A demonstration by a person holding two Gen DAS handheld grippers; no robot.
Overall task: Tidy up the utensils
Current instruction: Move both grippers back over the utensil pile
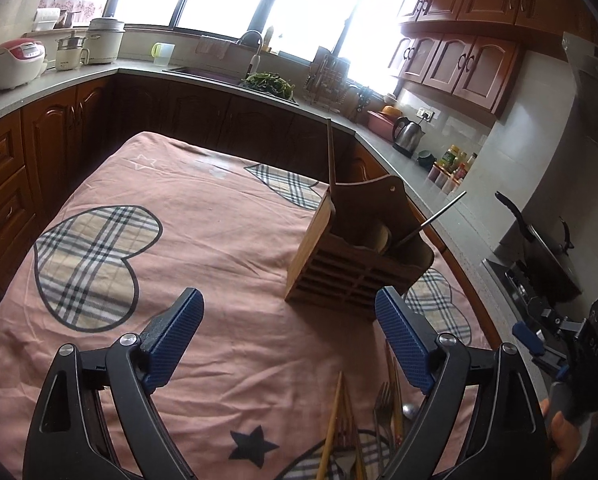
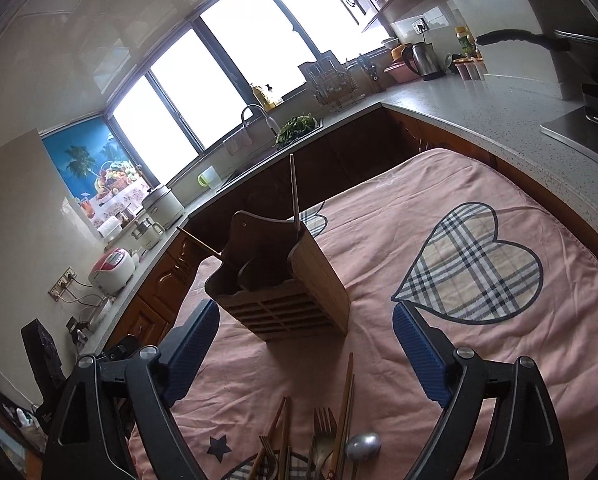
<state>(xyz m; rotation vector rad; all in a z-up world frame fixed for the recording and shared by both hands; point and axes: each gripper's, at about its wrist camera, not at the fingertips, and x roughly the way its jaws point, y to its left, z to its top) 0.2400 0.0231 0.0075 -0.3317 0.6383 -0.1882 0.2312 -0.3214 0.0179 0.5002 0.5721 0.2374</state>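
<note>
The holder (image 1: pixel 359 256), a slatted wooden box with a tall scalloped back, stands upright on the pink cloth (image 1: pixel 219 240) that covers the surface. One wooden chopstick (image 1: pixel 331 156) rises near-vertical from its one end compartment; a metal rod (image 1: pixel 435 216) leans out of the other end, tilted away from the box. A pale wooden piece (its type cannot be told) sits between them inside.

Loose utensils (image 2: pixel 323 432) lie in a heap on the cloth nearer the cameras: wooden chopsticks (image 2: pixel 345 396), several forks (image 2: pixel 325 420) and a spoon (image 2: pixel 363 446), overlapping one another, apart from the holder.

Left hand-held gripper (image 1: pixel 289 320): jaws spread wide, nothing between the blue pads, hovering above the cloth short of the holder. Right hand-held gripper (image 2: pixel 307 332): likewise spread wide and empty, with the holder seen between its fingers but untouched. From the left wrist camera the right unit appears at the far right edge, held in a hand (image 1: pixel 563 436).

Cloth bears plaid hearts (image 1: pixel 87 264) and a dark star (image 1: pixel 255 444). Kitchen counters surround the surface; a kettle (image 1: pixel 409 136) stands on the counter well apart.
</note>
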